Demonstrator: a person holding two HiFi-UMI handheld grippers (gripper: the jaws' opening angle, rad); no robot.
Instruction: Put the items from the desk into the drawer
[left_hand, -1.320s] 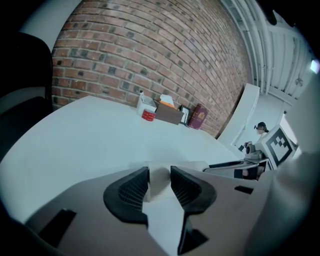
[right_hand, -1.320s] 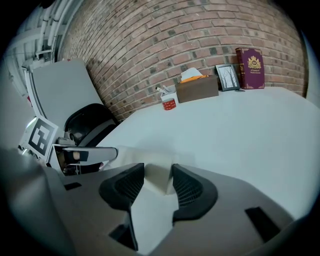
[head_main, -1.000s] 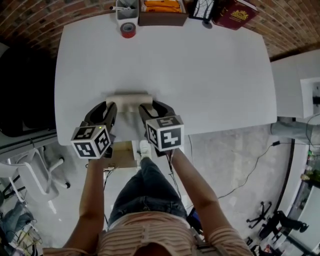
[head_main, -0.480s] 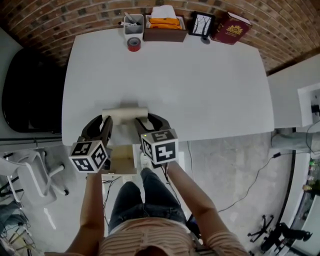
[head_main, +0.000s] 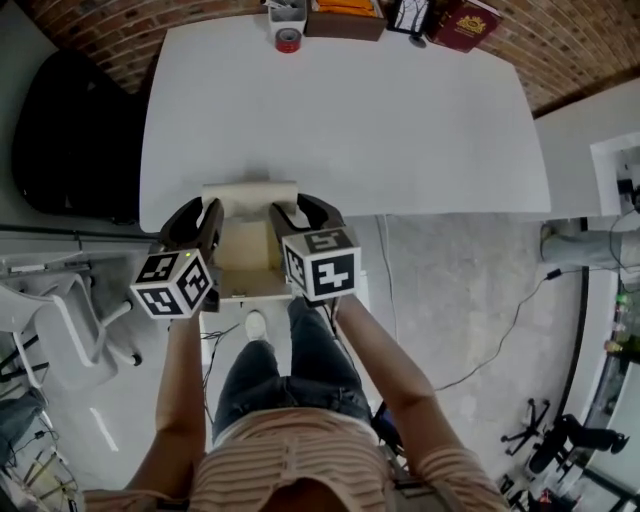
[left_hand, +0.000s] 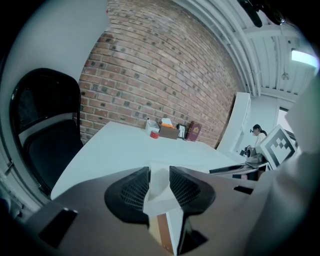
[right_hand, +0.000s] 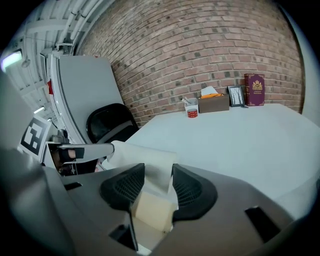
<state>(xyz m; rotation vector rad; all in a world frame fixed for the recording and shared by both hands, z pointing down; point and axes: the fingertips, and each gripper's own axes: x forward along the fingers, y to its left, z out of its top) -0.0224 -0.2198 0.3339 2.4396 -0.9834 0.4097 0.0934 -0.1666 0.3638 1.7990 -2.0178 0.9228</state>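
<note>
A cream oblong item (head_main: 250, 193) hangs level at the near edge of the white desk (head_main: 350, 110). My left gripper (head_main: 204, 207) is shut on its left end and my right gripper (head_main: 298, 205) on its right end. It fills the jaws in the left gripper view (left_hand: 160, 172) and the right gripper view (right_hand: 145, 157). Just below, between my hands, the wooden drawer (head_main: 250, 296) stands pulled out. A red tape roll (head_main: 288, 40), a pen holder (head_main: 286, 10), a brown tissue box (head_main: 345, 20), a picture frame (head_main: 408, 15) and a red book (head_main: 462, 22) line the desk's far edge.
A black chair (head_main: 75, 140) stands left of the desk and a white chair (head_main: 50, 340) nearer left. A white partition (head_main: 600, 170) is on the right. Cables trail over the floor (head_main: 500, 330). The person's legs are under the drawer's front.
Both grippers have carried the cream item from over the desk top back to its near edge, above the open drawer. The head view has shifted, so the far items sit higher.
</note>
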